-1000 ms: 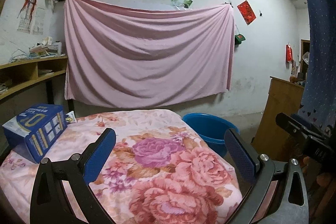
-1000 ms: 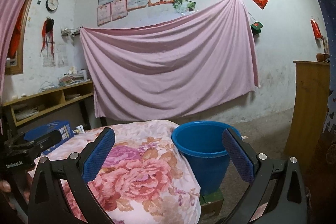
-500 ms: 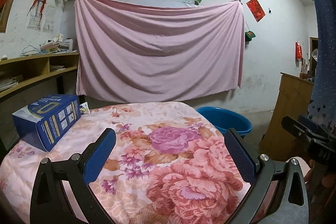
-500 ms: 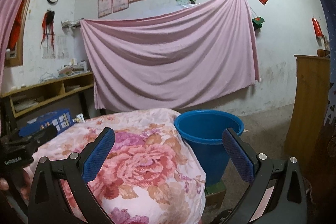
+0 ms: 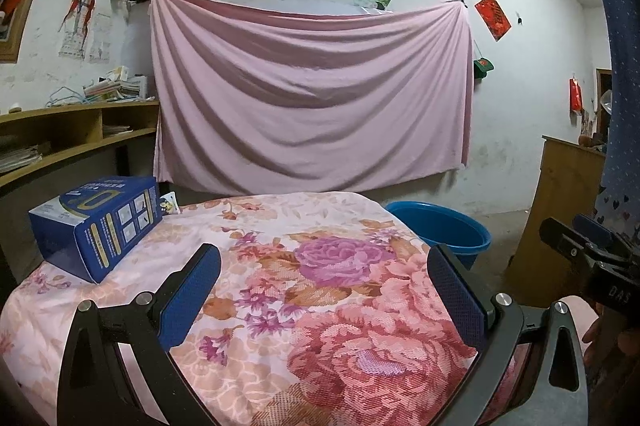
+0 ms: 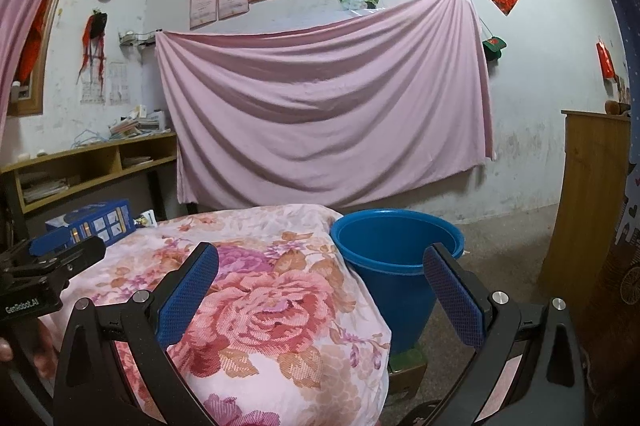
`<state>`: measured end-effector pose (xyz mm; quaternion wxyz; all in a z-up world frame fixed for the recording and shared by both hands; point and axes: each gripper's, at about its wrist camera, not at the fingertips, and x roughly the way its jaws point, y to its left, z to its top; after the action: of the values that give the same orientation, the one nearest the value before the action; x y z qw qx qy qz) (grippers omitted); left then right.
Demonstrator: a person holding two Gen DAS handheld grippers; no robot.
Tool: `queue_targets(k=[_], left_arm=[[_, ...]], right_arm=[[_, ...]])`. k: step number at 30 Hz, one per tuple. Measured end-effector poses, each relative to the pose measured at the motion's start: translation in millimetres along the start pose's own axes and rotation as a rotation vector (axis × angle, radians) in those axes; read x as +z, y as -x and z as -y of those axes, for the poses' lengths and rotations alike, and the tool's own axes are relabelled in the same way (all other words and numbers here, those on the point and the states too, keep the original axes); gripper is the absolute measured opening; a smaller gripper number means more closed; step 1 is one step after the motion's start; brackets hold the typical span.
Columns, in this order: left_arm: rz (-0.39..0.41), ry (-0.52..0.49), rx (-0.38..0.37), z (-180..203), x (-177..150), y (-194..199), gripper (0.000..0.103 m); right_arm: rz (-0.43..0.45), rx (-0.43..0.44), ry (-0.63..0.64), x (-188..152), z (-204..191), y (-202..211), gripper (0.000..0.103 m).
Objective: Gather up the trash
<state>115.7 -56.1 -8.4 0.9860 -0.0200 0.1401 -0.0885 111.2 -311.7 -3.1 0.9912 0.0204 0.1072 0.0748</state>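
A blue carton (image 5: pixel 96 222) lies on the far left of the floral-covered table (image 5: pixel 304 290); it also shows in the right wrist view (image 6: pixel 100 220). A small packet (image 5: pixel 169 204) lies just behind it. A blue bucket (image 6: pixel 394 262) stands on the floor by the table's right edge, also seen in the left wrist view (image 5: pixel 442 230). My left gripper (image 5: pixel 324 290) is open and empty above the table's near part. My right gripper (image 6: pixel 320 290) is open and empty, over the table's right edge beside the bucket.
A pink sheet (image 5: pixel 312 98) hangs on the back wall. Wooden shelves (image 5: pixel 72 134) stand at the left. A wooden cabinet (image 6: pixel 592 194) stands at the right. The bucket rests on a low box (image 6: pixel 408 362) on the floor.
Both grippers have risen and tilted slightly, so the table and bucket sit lower in view. The left view has swung a little left, bringing the carton further in. Both jaws stay open.
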Motion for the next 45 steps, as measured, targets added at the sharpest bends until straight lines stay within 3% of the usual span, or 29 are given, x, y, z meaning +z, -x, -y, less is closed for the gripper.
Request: queue_targets(k=[45], left_arm=[[0.006, -0.008, 0.001, 2.0, -1.9, 0.8, 0.101]], right_arm=[[-0.006, 0.004, -0.004, -0.5, -1.0, -1.3, 0.103]])
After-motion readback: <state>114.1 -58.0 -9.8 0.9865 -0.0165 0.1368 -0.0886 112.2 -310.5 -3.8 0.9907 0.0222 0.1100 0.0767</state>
